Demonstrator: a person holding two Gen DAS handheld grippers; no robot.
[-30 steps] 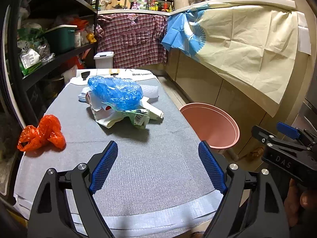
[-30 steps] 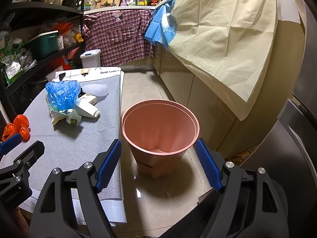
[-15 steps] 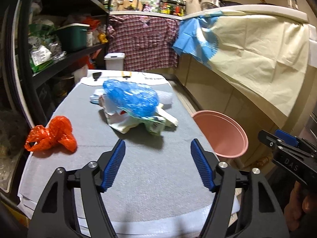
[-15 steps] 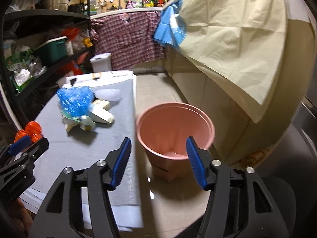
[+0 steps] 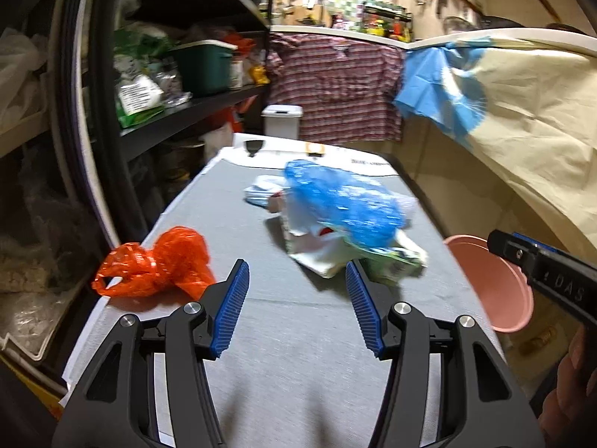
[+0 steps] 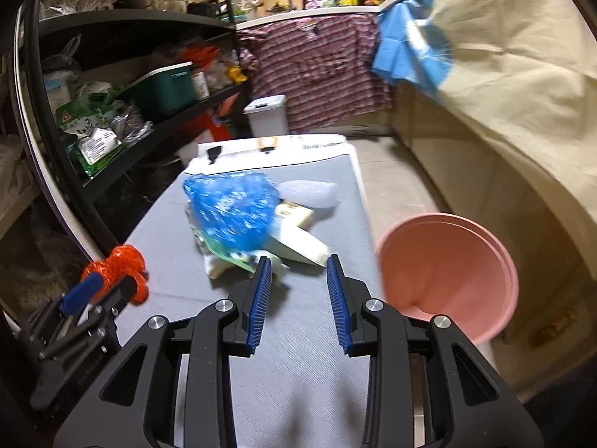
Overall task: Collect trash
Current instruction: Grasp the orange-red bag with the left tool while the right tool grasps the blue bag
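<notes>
A heap of trash lies mid-table: a crumpled blue plastic bag (image 5: 343,201) (image 6: 233,211) on top of white and green wrappers (image 5: 388,259) (image 6: 298,246). An orange plastic bag (image 5: 156,265) (image 6: 119,265) sits at the table's left edge. A pink bin (image 5: 492,283) (image 6: 447,268) stands on the floor to the right of the table. My left gripper (image 5: 296,280) hovers over the grey table, short of the heap, jaws closing with nothing between them. My right gripper (image 6: 296,272) points at the near edge of the heap, jaws closing and narrower, also empty.
The grey table (image 5: 298,336) fills the near ground. Dark shelves (image 5: 179,112) crowded with bags and a green box stand along the left. Cabinets draped in cream cloth (image 6: 522,74) run along the right. A small white bin (image 6: 266,114) stands beyond the table's far end.
Both grippers' jaws have narrowed, the right one more. Both views have swung left toward the heap; the right gripper now faces the table instead of the pink bin.
</notes>
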